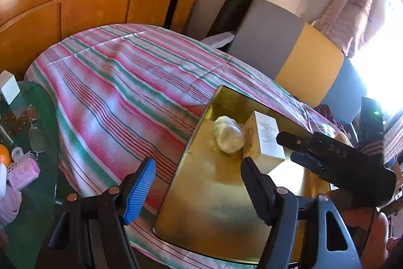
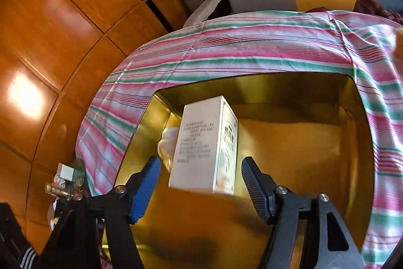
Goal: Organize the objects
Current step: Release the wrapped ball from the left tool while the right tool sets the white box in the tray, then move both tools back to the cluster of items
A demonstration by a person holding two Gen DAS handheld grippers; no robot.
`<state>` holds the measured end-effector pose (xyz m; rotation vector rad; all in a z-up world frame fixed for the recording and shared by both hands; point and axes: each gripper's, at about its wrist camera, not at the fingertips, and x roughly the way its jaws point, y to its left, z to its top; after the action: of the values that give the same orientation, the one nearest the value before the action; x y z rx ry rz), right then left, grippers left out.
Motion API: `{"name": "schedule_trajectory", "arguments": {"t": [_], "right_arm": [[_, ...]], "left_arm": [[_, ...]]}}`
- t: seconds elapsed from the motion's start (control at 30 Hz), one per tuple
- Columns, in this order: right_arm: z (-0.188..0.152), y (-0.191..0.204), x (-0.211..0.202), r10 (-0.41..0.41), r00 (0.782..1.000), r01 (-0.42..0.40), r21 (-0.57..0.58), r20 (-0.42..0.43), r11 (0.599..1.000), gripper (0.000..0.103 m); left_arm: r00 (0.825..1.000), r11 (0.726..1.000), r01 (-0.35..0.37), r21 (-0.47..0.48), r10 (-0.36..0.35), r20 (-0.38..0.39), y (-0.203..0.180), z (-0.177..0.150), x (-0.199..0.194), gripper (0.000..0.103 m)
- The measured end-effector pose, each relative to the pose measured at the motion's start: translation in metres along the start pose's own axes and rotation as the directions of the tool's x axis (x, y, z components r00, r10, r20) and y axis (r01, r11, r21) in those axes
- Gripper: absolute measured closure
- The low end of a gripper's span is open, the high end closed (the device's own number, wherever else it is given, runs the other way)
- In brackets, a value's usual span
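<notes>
While open (pads clear), right tool flanks box.

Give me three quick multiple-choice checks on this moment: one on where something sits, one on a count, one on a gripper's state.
1. Where is the white box?
A. on the striped cloth
B. inside the gold tray
C. on the wooden cabinet

2. How many things lie in the tray?
A. two
B. four
C. none

3. How do the right gripper's jaws stand?
A. clamped on the box
B. shut on nothing
C. apart, pads clear of the box

Answers: 1 B, the gold walls surround the box. 2 A, only the box and the white wrapped bundle. 3 C, gaps show on both sides.
</notes>
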<state>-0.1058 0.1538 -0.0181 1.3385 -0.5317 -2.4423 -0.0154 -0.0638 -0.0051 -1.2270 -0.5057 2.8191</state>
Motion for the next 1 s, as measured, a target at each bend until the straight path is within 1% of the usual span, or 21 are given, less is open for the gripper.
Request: {"name": "schedule_trajectory", "arguments": {"t": [0.2, 0.27, 0.43, 0.5, 0.63, 0.77, 0.87, 0.97, 1.0], "right_arm": [[-0.015, 0.001, -0.039, -0.034, 0.998, 0.040, -0.107, 0.058, 0.993, 0.033], [-0.018, -0.001, -0.051, -0.052, 0.996, 0.062, -0.126, 0.078, 0.990, 0.033], [-0.026, -0.018, -0.084, -0.081, 0.990, 0.096, -0.130, 0.119, 0.987, 0.031], [-0.030, -0.027, -0.094, -0.090, 0.988, 0.106, -0.126, 0.127, 0.986, 0.031], [-0.042, -0.055, -0.117, -0.131, 0.982, 0.145, -0.096, 0.138, 0.985, 0.030], [-0.056, -0.088, -0.135, -0.176, 0.975, 0.183, -0.044, 0.136, 0.982, 0.030], [-0.068, -0.113, -0.146, -0.204, 0.970, 0.206, -0.001, 0.130, 0.979, 0.029], [-0.082, -0.139, -0.157, -0.236, 0.965, 0.233, 0.039, 0.116, 0.972, 0.029], [-0.086, -0.147, -0.161, -0.244, 0.963, 0.240, 0.049, 0.112, 0.970, 0.029]], "left_arm": [[1.000, 0.999, 0.030, 0.043, -0.030, 0.002, -0.012, -0.005, -0.002, 0.033], [0.999, 0.998, 0.037, 0.058, -0.038, 0.003, -0.017, -0.008, -0.003, 0.033], [0.997, 0.991, 0.083, 0.105, -0.082, -0.010, -0.034, -0.016, -0.005, 0.033], [0.994, 0.985, 0.111, 0.130, -0.111, -0.010, -0.043, -0.021, -0.007, 0.033], [0.984, 0.965, 0.175, 0.194, -0.177, -0.006, -0.064, -0.032, -0.015, 0.033], [0.977, 0.942, 0.210, 0.261, -0.212, -0.024, -0.086, -0.045, -0.019, 0.033], [0.969, 0.921, 0.246, 0.304, -0.238, -0.064, -0.101, -0.056, -0.019, 0.033], [0.953, 0.897, 0.303, 0.323, -0.279, -0.118, -0.117, -0.066, -0.019, 0.033], [0.945, 0.887, 0.327, 0.326, -0.300, -0.133, -0.123, -0.070, -0.021, 0.033]]}}
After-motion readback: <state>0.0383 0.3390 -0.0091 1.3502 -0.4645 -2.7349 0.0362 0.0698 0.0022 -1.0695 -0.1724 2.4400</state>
